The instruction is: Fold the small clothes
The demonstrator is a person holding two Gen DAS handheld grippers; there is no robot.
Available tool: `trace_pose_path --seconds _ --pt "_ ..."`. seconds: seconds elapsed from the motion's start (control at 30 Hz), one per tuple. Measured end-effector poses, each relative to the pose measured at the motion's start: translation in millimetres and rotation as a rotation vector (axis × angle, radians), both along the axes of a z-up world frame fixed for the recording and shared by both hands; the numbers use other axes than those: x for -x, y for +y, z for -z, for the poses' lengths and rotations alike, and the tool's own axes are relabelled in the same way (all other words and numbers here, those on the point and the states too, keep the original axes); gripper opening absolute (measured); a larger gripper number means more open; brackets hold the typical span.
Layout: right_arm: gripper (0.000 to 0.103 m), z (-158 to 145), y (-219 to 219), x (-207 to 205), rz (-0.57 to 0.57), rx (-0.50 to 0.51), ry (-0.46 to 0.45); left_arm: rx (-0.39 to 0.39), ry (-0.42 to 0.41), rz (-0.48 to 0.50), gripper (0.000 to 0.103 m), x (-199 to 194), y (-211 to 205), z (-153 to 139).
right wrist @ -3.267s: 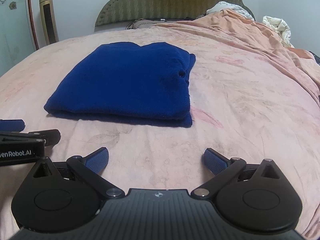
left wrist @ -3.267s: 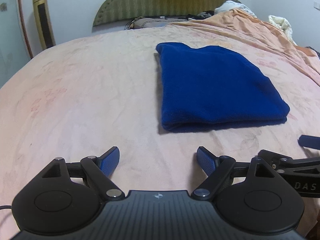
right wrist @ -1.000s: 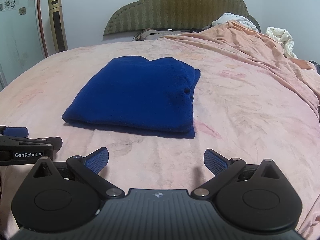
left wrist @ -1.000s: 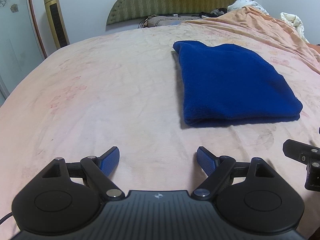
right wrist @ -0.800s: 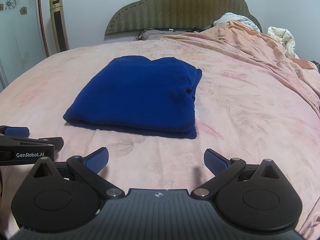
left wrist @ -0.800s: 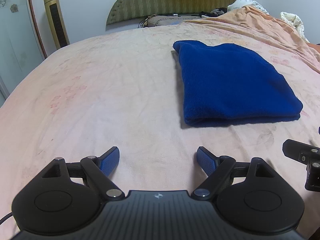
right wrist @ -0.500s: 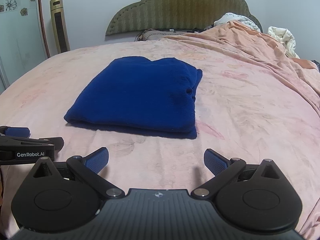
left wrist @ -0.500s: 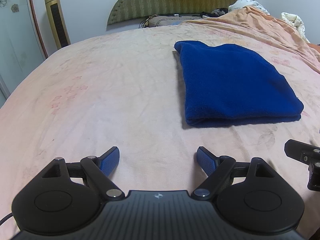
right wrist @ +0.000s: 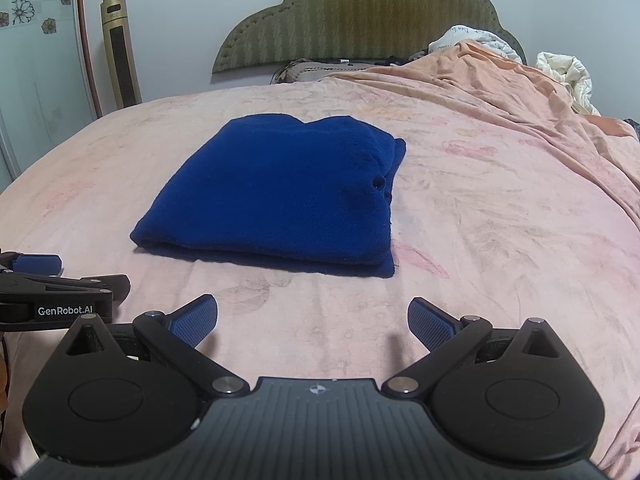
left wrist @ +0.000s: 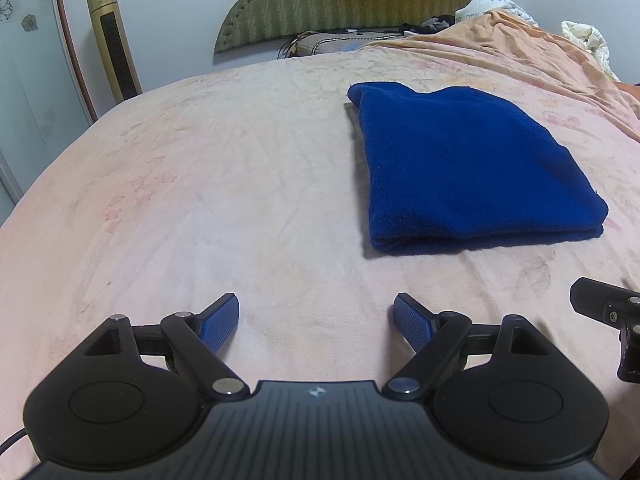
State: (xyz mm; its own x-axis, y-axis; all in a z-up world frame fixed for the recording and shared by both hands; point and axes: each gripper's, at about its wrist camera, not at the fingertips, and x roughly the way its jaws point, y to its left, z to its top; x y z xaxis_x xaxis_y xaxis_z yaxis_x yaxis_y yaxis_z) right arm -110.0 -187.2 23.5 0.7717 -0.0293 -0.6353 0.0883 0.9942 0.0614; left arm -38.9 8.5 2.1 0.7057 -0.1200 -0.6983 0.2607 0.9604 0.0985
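A dark blue knitted garment (left wrist: 468,168) lies folded into a thick rectangle on the pink bedsheet (left wrist: 224,184), its folded edge facing me. In the right wrist view the same garment (right wrist: 280,192) sits straight ahead. My left gripper (left wrist: 316,320) is open over bare sheet, to the left of and short of the garment. Nothing is between the jaws of my open right gripper (right wrist: 312,320), which also stays short of the garment's near edge. Neither gripper touches the cloth.
An olive padded headboard (right wrist: 360,20) and pillows stand at the far end. A peach blanket (right wrist: 520,92) with white bedding (right wrist: 568,76) is bunched at the right. A gold tower fan (left wrist: 114,60) stands by the left wall. The left gripper's side (right wrist: 60,300) shows at left.
Since the oldest frames both grippers have drawn back and risen slightly, so the garment looks farther off. Over the last second nothing has visibly moved.
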Motion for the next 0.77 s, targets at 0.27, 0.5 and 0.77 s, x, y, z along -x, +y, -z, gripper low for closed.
trace_pose_path --seconds 0.27,0.5,0.77 --pt "0.103 -0.1 1.3 0.7 0.000 0.000 0.000 -0.011 -0.006 0.000 0.085 0.5 -1.0 -1.1" --pt "0.103 -0.1 0.9 0.8 -0.001 -0.001 0.000 -0.019 -0.013 0.001 0.085 1.7 -0.9 -1.6" --pt "0.103 -1.0 1.9 1.4 -0.005 -0.003 -0.004 -0.046 -0.038 0.015 0.085 3.4 -5.7 -2.4"
